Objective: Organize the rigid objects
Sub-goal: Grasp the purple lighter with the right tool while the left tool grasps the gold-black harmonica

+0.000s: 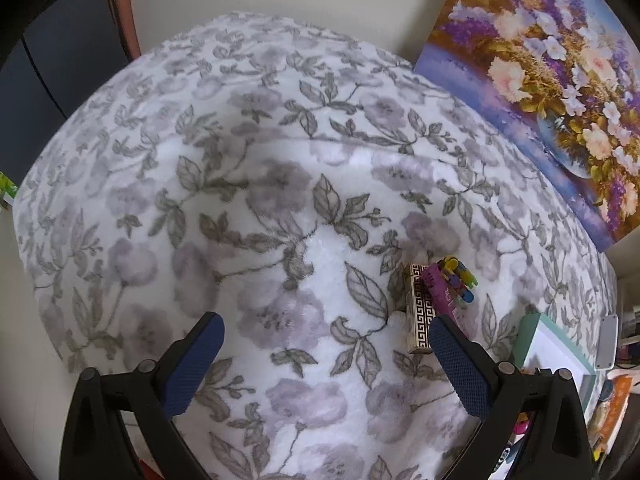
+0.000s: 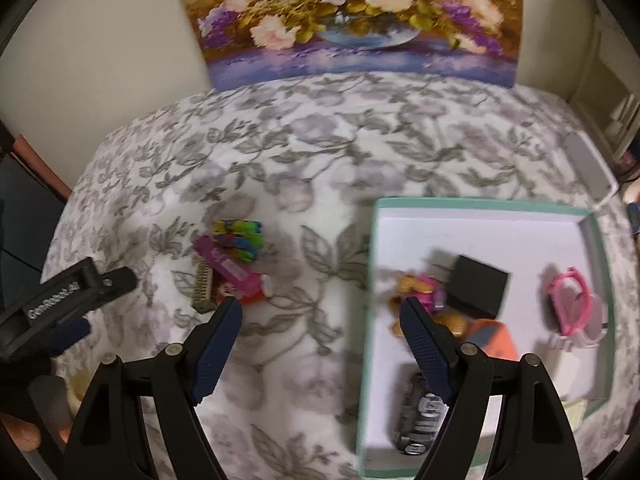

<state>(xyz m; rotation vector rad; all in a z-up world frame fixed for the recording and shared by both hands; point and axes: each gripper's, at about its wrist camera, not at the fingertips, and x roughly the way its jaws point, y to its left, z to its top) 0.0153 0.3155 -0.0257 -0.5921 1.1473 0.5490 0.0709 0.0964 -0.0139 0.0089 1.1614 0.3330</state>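
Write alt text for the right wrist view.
The open right gripper hovers over a floral blanket, between a small pile of toys on its left and a teal-rimmed box on its right. The box holds a black cube, pink glasses, a toy car and other small items. A flower painting leans against the wall behind.

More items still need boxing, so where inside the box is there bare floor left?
In the teal-rimmed white box, the far strip behind the black cube is bare, as is the gap between cube and pink glasses. The near-left side is crowded: plush toy, orange block, dark toy car.
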